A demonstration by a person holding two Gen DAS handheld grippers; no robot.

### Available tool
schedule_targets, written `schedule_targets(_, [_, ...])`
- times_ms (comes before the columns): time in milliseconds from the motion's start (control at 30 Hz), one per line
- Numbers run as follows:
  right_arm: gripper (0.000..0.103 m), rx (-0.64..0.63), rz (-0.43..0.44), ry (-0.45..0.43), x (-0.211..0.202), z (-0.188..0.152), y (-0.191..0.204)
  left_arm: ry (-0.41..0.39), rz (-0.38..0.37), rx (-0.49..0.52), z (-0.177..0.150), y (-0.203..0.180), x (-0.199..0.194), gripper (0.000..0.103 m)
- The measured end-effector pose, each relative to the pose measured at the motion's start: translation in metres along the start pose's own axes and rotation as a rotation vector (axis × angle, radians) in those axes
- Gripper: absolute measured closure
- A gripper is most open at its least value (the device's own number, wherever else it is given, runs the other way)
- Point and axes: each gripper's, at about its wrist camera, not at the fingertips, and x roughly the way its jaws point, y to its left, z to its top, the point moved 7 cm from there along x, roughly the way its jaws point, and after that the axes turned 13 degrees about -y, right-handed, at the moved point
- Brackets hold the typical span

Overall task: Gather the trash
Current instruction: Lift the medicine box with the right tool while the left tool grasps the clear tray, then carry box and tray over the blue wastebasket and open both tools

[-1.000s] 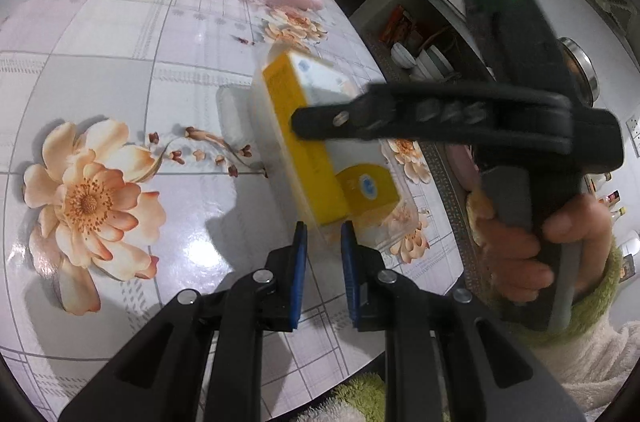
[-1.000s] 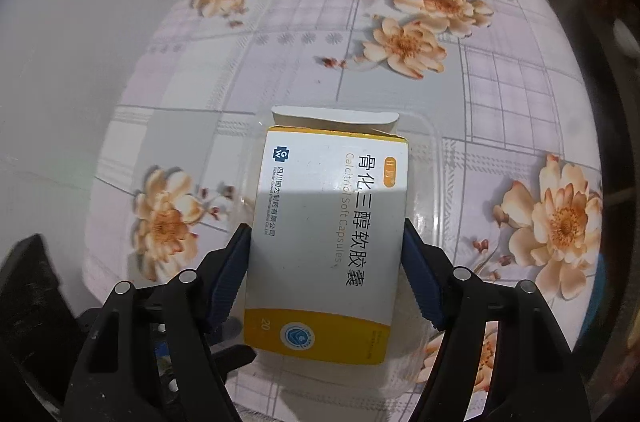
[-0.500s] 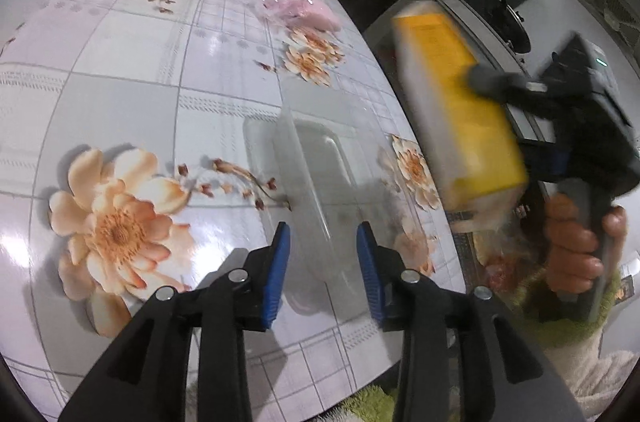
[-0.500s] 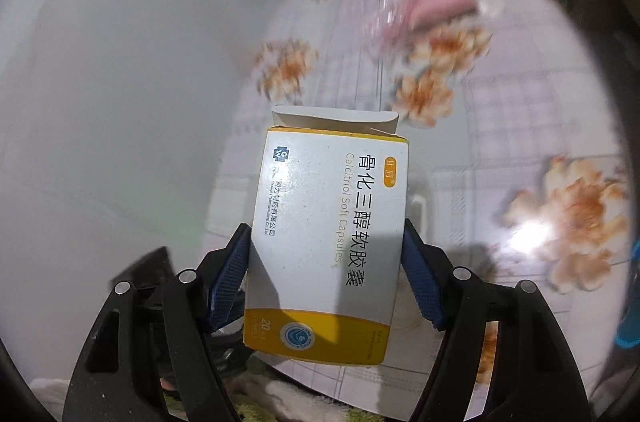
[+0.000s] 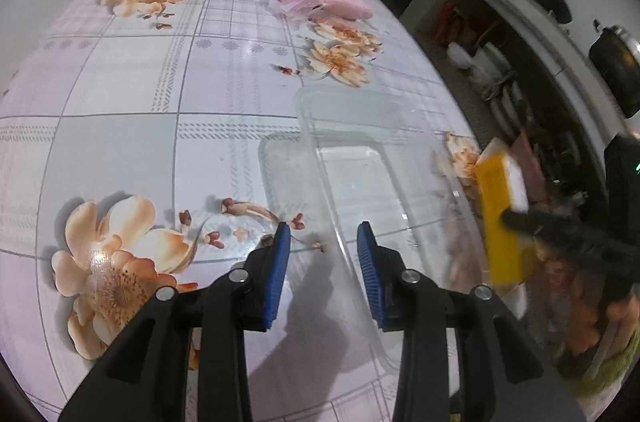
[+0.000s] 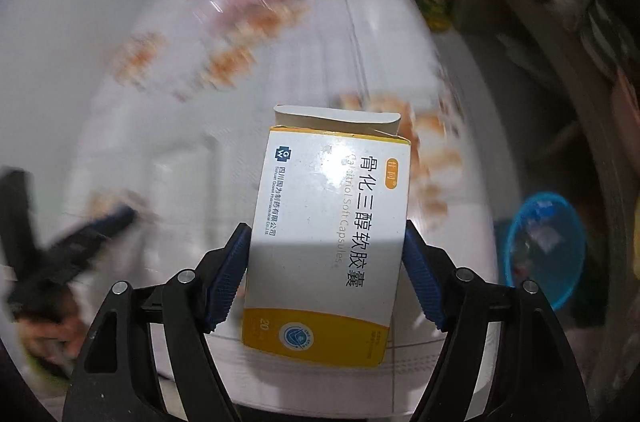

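Floral tablecloth [image 5: 120, 94] carries a clear tray [image 5: 360, 174] before the parted left hand-held gripper [image 5: 324, 258]; the right hand-held gripper [image 6: 326, 274] clamps a medicine box [image 6: 328, 230].

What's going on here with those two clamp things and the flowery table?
A person is clearing trash with a hand-held tool in each hand. The right tool is clamped on a white and yellow medicine box, carried off the table's edge; a blue basket sits on the floor beyond it. The left tool is open, its fingers either side of the raised edge of a clear plastic tray on the floral table. A pink bag lies farther back.
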Motion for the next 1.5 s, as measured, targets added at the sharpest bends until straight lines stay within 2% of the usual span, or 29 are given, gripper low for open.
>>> schedule_targets(67, [0.027, 0.01, -0.028, 0.033, 0.015, -0.014, 0.0, 0.007, 0.012, 0.0, -0.002, 0.0, 0.003, 0.078])
schedule_targets(133, [0.02, 0.005, -0.044, 0.008, 0.015, -0.02, -0.001, -0.004, 0.033, 0.022, -0.001, -0.001, 0.003, 0.086])
schedule_targets(233, [0.02, -0.01, -0.045, -0.012, 0.014, -0.025, 0.006, -0.01, 0.058, 0.056, -0.001, -0.003, 0.005, 0.098])
schedule_targets(300, [0.02, -0.044, -0.071, -0.026, 0.014, -0.028, 0.005, -0.014, 0.063, 0.07, -0.001, -0.004, 0.006, 0.099])
schedule_targets(367, [0.025, -0.052, -0.086, -0.048, 0.014, -0.029, 0.004, -0.025, 0.084, 0.092, -0.001, -0.005, 0.005, 0.099])
schedule_targets(400, [0.032, -0.057, -0.098, -0.059, 0.013, -0.028, 0.002, -0.027, 0.086, 0.094, 0.0, -0.006, 0.005, 0.099])
schedule_targets(433, [0.033, -0.051, -0.097, -0.067, 0.013, -0.026, 0.001, -0.031, 0.092, 0.094, 0.001, -0.006, 0.005, 0.099])
schedule_targets(633, [0.034, 0.018, -0.023, -0.097, 0.014, -0.023, -0.012, -0.069, 0.109, 0.095, 0.008, -0.011, -0.001, 0.1])
schedule_targets(800, [0.034, 0.201, 0.136, -0.139, -0.006, -0.022, -0.036, -0.106, 0.091, 0.131, 0.019, -0.031, -0.012, 0.1])
schedule_targets(933, [0.034, 0.359, 0.234, -0.198, -0.031, -0.027, -0.07, -0.129, 0.032, 0.191, 0.029, -0.067, -0.017, 0.1])
schedule_targets(1000, [0.034, 0.43, 0.251, -0.235, -0.047, -0.032, -0.091, -0.128, -0.005, 0.223, 0.031, -0.089, -0.015, 0.1])
schedule_targets(1167, [0.034, 0.65, 0.2, -0.34, -0.085, -0.066, -0.168, -0.105, -0.14, 0.335, 0.03, -0.166, 0.0, 0.1])
schedule_targets(1267, [0.034, 0.824, 0.148, -0.369, -0.095, -0.102, -0.22, -0.081, -0.222, 0.41, 0.021, -0.216, 0.012, 0.1])
schedule_targets(1367, [0.034, 1.026, 0.103, -0.377, -0.09, -0.144, -0.275, -0.051, -0.282, 0.478, 0.006, -0.258, 0.025, 0.1])
schedule_targets(1500, [0.033, 1.163, 0.024, -0.345, -0.059, -0.171, -0.329, -0.01, -0.316, 0.539, -0.013, -0.295, 0.042, 0.1])
